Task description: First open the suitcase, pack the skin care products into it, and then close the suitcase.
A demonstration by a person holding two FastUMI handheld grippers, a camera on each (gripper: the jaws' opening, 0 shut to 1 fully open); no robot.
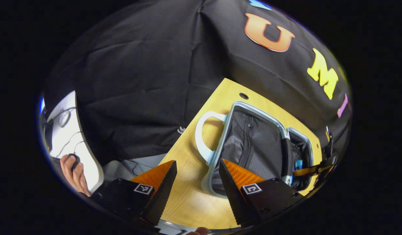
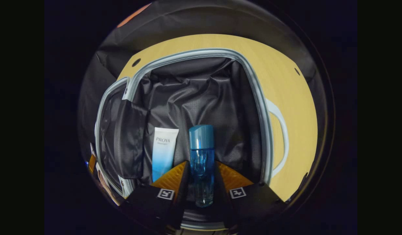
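Observation:
The light-grey suitcase point(image 1: 217, 153) lies open on the wooden table point(image 1: 187, 195), its dark lining and zip pocket showing. My left gripper point(image 1: 197, 163) hovers open and empty above the case's near edge, beside its handle point(image 1: 201, 140). In the right gripper view, my right gripper point(image 2: 202, 166) is shut on a clear blue bottle point(image 2: 201, 153) with a blue cap, held over the dark-lined half of the suitcase point(image 2: 262, 107). A white-and-blue tube point(image 2: 164, 153) lies on the lining just left of the bottle. A blue item point(image 1: 298, 164) shows deep in the far half in the left gripper view.
The table point(image 2: 285, 75) shows bare wood around the case and has a small round hole point(image 1: 243, 96) near its far edge. A person's hand point(image 1: 73, 173) rests on a mouse on a white desk point(image 1: 70, 137) at far left. Black cloth closes off the back.

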